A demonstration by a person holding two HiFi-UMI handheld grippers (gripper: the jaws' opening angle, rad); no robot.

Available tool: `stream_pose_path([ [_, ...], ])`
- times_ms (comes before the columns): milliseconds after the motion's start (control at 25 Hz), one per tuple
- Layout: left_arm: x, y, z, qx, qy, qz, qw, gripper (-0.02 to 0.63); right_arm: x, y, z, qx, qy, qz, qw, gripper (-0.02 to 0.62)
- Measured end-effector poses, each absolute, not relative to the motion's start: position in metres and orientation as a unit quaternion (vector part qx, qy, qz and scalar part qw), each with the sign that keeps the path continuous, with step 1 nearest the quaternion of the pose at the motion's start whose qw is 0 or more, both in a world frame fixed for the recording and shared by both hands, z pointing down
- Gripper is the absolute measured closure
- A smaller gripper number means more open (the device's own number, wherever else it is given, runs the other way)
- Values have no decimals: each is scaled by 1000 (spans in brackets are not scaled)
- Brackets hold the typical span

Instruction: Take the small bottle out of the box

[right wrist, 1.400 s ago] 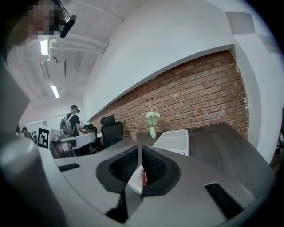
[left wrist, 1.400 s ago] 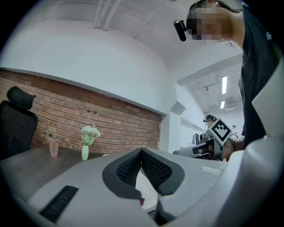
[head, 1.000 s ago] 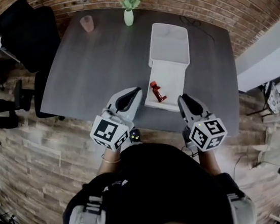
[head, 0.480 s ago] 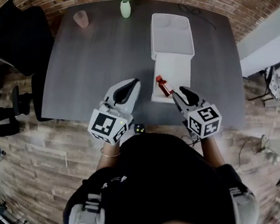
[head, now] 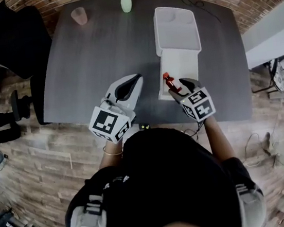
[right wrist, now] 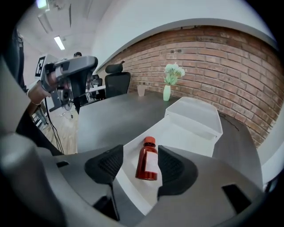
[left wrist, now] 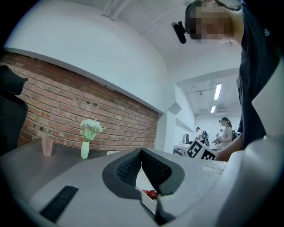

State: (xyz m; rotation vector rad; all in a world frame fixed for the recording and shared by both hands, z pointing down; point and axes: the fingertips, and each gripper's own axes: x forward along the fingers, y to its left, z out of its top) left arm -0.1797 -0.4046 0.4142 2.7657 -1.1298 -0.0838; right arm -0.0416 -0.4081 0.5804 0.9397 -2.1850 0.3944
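Right gripper (head: 176, 86): jaws wide apart, and they have just been opening. The small bottle (right wrist: 147, 158) sits between them. It is red, with a red cap and a white label. In the right gripper view there is a clear gap between the bottle and the left pad. The right pad is just beside the label, and I can't tell if it touches. Either way there is no squeeze on it, so I log this one as not gripping. The gripper points steeply down at the near end of the box (head: 178, 38).

The bottle is in the box, lying on the flat near half at its left edge, cap pointing away from me toward the deeper far half. The box is white, lies open, and rests on the dark grey table (head: 98, 59), to the right of centre.

Left gripper (left wrist: 141, 153): jaws closed, pad tips meeting, nothing between them. It holds nothing. It points about level over the near edge of the table, left of the box and apart from it. In its own view I see the near corner of the box and a bit of red bottle below the pads, beyond the jaws and not between them.

Also on the table, at the far edge: a pale green vase with white flowers (head: 126, 2) and a pink cup (head: 79, 16). Both are well apart from the box. A black office chair (head: 12, 34) stands off the table's left side.
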Motion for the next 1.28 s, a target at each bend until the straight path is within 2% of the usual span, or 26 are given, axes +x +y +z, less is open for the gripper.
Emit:
stream_pose_path([
  [240,-194,-416,421,920,-381,-30,81,604,-41,-418,613,364,-816,167,417,330],
  [400,-195,-420,422,922,-376,-35,85,604,-44,-425,625,358,-809,175,432,307],
  [680,-191,-429,422,928,-360,-39,87,604,-46,-437,639,361,-794,180,454,311],
  [840,-192,-432,423,928,-357,-43,92,604,-46,-443,644,368,-782,180,470,336],
  [1080,-202,-433,426,922,-370,-47,103,604,-51,-439,660,360,-774,237,463,348],
  [1280,-210,-433,430,918,-379,-50,107,604,-52,-448,658,371,-772,213,470,353],
])
